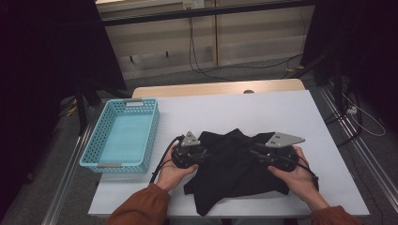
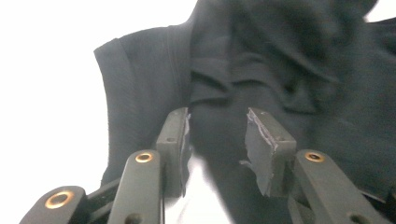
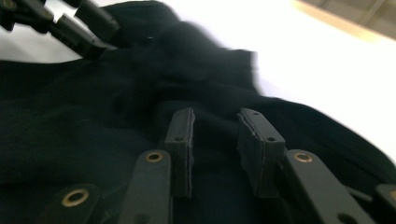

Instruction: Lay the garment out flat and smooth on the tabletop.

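Observation:
A crumpled black cloth garment [image 1: 234, 164] lies on the white table [image 1: 234, 112] near the person's side. My left gripper [image 1: 206, 153] rests at the cloth's left edge, held in the person's left hand. In the left gripper view its jaws stand open over the dark fabric [image 2: 261, 70], with nothing pinched between the pads [image 2: 261, 140]. My right gripper [image 1: 253, 151] sits on the cloth's right part. Its jaws are open too, hovering just above the folds [image 3: 140, 84]. The left gripper's black fingers [image 3: 79, 28] show at the top left of the right gripper view.
A light blue perforated basket [image 1: 123, 136] stands on the table's left side, with nothing visible inside. Cables trail from both grippers. Beyond the table's far edge are floor cables and a wooden panel; dark stands flank the table.

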